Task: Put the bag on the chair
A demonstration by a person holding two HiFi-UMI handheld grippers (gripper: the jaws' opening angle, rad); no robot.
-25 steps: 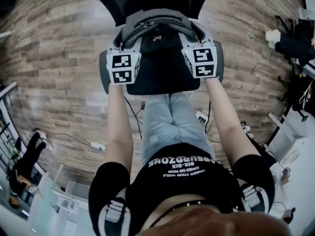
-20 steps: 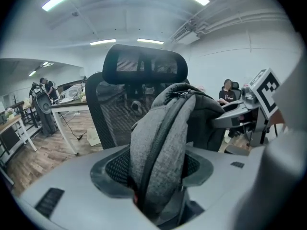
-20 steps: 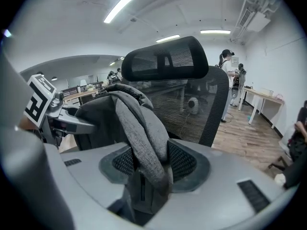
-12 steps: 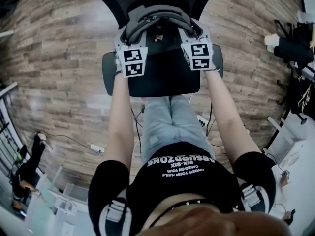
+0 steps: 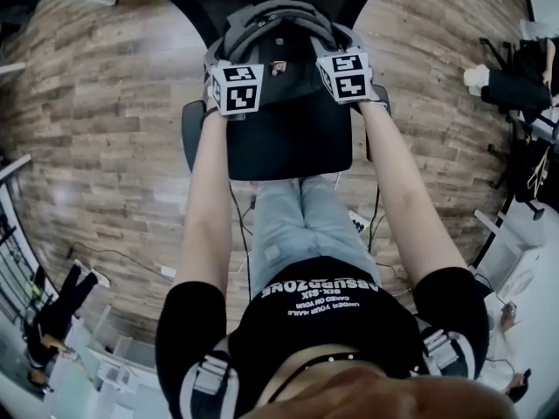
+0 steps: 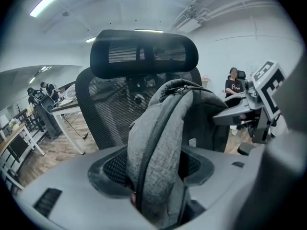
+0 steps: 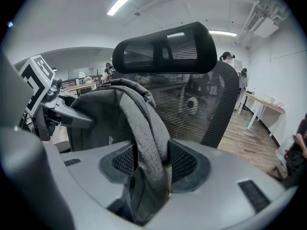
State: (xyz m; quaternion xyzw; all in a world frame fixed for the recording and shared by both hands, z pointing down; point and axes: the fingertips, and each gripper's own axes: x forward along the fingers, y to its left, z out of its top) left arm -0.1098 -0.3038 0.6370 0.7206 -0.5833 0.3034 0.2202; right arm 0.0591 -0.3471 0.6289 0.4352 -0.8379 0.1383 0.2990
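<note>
since a second ago both tongs have carried the bag farther from the person, over the seat and up to the backrest of the chair. the bag hangs between the two tongs, with the black seat beneath them and the mesh backrest and headrest just beyond. the left tongs are opening, with a thick grey fold of the bag between their pads and lying against them. the right tongs are clenched on another fold of the same grey fabric.

the only readable writing is on the person's black shirt, nearer the person than the tongs. seen upside down, it reads "absurdzone" with "six-six" beside it. the smaller lines are too fine to read. the cubes on the tongs bear black and white square patterns with no letters.

a dark zip line runs along the fold in the left tongs. no view shows what is inside the bag.
</note>
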